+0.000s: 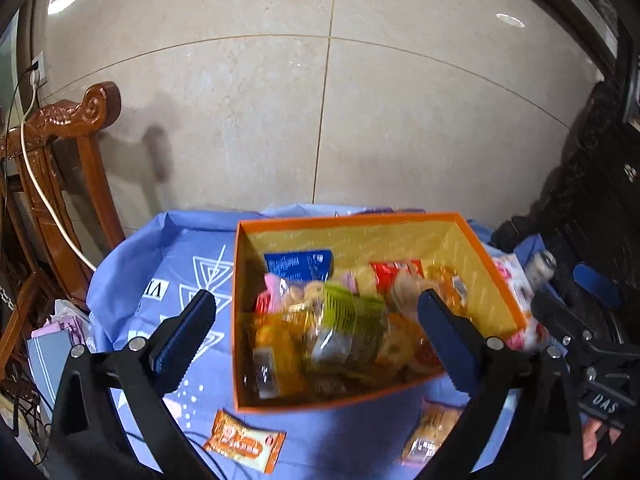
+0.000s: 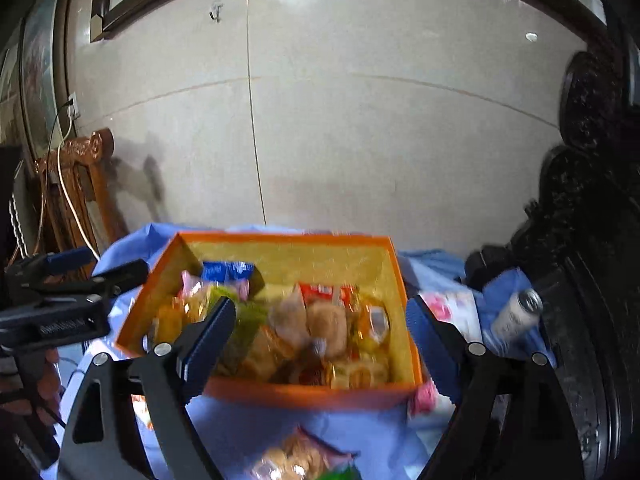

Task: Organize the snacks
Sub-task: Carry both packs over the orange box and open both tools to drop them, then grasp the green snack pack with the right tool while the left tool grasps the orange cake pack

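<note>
Both tongs gape empty before the orange box (image 1: pixel 496 280)

Left gripper (image 1: pixel 316 320) and right gripper (image 2: pixel 322 326) stand apart, clamping nothing; nearer than the box, an orange packet (image 1: pixel 244 446) lies loose on the blue cloth (image 1: pixel 160 264); snacks (image 2: pixel 320 328) fill the box; beyond it, a tiled wall (image 1: pixel 400 120)

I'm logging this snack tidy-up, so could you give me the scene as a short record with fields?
surface: blue cloth
container: orange box, open top, holding many wrapped snacks
in box: blue packet, red packet
outside box: orange packet on the cloth in front; bottle lying to the right
left gripper: open, holding nothing
right gripper: open, holding nothing
background: tiled wall, wooden chair at left
</note>
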### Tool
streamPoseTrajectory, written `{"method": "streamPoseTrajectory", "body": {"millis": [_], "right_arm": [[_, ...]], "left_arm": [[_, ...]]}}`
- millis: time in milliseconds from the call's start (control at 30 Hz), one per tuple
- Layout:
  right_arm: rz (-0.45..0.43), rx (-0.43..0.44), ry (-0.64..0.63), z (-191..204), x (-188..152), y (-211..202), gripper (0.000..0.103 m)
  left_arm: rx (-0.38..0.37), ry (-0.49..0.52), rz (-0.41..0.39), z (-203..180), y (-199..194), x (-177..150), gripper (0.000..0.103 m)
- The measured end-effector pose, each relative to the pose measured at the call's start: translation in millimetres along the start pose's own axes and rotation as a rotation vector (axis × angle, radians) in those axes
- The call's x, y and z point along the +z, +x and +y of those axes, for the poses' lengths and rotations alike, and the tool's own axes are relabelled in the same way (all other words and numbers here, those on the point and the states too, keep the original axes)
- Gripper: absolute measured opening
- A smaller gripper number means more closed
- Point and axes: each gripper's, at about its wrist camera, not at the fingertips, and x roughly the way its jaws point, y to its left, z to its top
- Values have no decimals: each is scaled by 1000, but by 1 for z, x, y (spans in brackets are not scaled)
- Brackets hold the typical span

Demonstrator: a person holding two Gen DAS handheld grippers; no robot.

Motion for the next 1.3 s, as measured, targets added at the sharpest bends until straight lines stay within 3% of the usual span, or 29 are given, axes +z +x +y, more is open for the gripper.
{"method": "streamPoseTrajectory", "body": {"millis": [400,633,900,1300], "right_arm": [[177,-14,69,-16,-98,-15,87],[268,-14,78,-15,-149,-6,87],[375,-40,55,-24,-178,28,87],[461,-20,-18,-24,-182,74,87]], "left_arm": [[-11,11,129,23,-15,-106,99],[27,35,220,40,-3,-162,99],[62,21,299,64,35,-183,99],[30,42,363,79,97,-180,99]]}}
